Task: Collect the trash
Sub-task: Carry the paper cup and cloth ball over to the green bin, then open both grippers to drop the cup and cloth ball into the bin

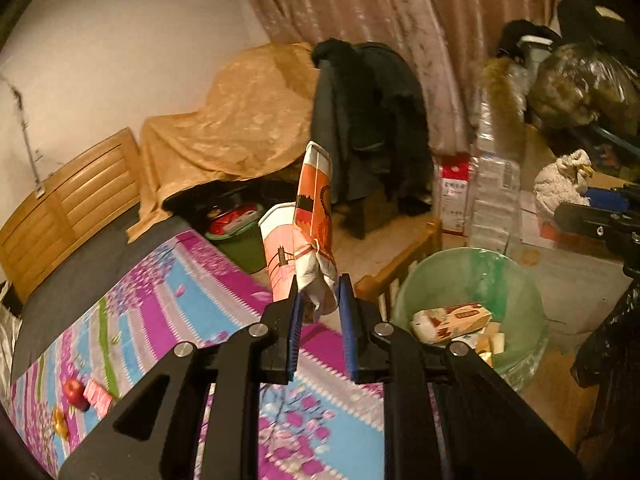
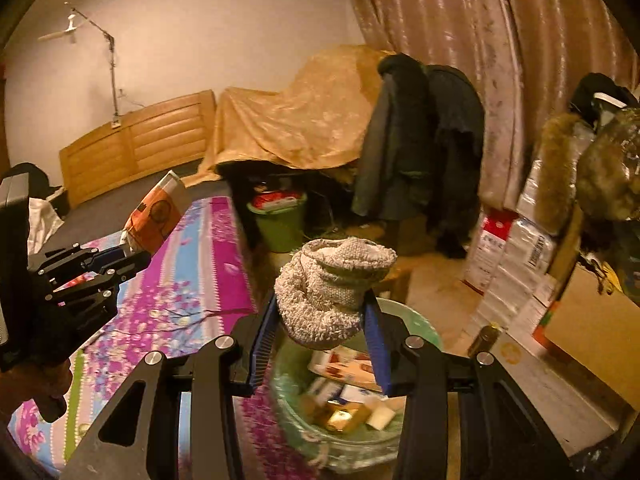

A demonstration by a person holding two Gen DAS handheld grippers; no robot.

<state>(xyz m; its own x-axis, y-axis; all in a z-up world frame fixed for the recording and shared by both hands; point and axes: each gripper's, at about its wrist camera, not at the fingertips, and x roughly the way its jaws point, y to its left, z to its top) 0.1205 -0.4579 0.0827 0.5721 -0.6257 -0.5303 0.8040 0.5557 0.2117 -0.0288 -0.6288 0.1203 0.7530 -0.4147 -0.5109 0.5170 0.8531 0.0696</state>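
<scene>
At frame centre, the left gripper (image 1: 318, 300) is pinching a crumpled orange-and-pink paper cup (image 1: 308, 224) between its blue fingers (image 1: 295, 320), over the floral bedspread (image 1: 192, 304). The right gripper (image 2: 322, 320) is squeezing a beige knitted cloth (image 2: 332, 288) directly above the green-lined trash bin (image 2: 424, 328), which is holding discarded cartons (image 2: 344, 360).

My left gripper (image 1: 319, 296) and right gripper (image 2: 324, 312) look alike: matte black angular linkage arms with cut-out slots, round silver screws at the pivots, ribbed blue pads (image 1: 295, 332) lining each finger.
</scene>
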